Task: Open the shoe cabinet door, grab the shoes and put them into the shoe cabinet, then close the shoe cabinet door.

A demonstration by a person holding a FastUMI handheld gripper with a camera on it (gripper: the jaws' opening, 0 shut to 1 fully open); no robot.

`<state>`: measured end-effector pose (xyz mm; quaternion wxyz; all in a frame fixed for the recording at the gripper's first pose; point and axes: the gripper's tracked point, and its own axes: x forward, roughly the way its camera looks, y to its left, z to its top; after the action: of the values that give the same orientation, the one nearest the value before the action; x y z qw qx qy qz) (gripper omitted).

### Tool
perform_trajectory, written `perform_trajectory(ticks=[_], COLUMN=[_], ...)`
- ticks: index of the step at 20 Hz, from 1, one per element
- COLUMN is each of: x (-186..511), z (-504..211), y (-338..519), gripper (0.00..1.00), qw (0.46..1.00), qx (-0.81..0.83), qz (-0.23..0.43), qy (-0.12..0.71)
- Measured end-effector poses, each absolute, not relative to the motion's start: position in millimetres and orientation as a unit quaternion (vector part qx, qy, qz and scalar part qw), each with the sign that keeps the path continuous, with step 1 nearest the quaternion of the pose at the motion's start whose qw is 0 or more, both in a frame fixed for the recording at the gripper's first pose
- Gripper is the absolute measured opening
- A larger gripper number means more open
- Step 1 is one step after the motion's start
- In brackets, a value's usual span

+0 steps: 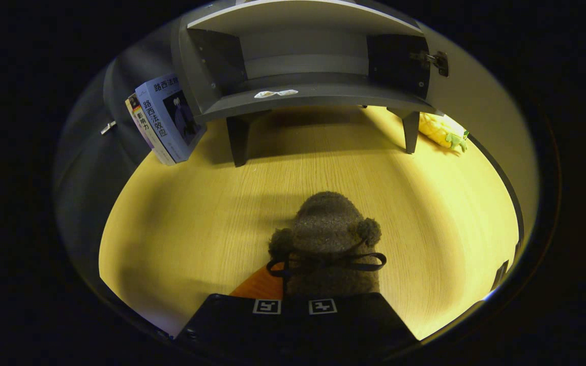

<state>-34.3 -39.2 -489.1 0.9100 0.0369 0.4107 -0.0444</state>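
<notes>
My gripper fingers sit nearly together, pinching the heel of a fuzzy brown slipper at bottom centre. Shoe cabinet ahead at top, door swung open left. Books lean beside it.

The fuzzy brown slipper lies on the pale wooden desk, just ahead of the hand-held gripper, whose fingers sit close together. Beyond stands the open grey shoe cabinet; upright paperback books lean left of it, a yellow pineapple toy lies right.

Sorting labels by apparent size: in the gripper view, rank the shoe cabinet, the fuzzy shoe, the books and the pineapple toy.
1. Shoe cabinet.
2. Fuzzy shoe, held in the gripper, so nearness inflates it.
3. Books, leaning beside the cabinet.
4. Pineapple toy.
</notes>
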Motion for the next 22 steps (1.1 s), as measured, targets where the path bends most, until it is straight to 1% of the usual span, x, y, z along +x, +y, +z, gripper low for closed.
perform_trajectory(ticks=[4,13,18,22], x=[-21.8,14.3,36.6,60.1], z=[-433.9,-271.8,-189.7,-131.4], y=[-43.9,-48.9,-63.8,-69.3], gripper=[0.05,0.05,0.05,0.05], qw=[0.926,0.964,0.977,0.983], qx=[0.033,0.019,0.012,0.004], qz=[-0.045,-0.033,-0.042,-0.036], qy=[0.374,0.264,0.207,0.180])
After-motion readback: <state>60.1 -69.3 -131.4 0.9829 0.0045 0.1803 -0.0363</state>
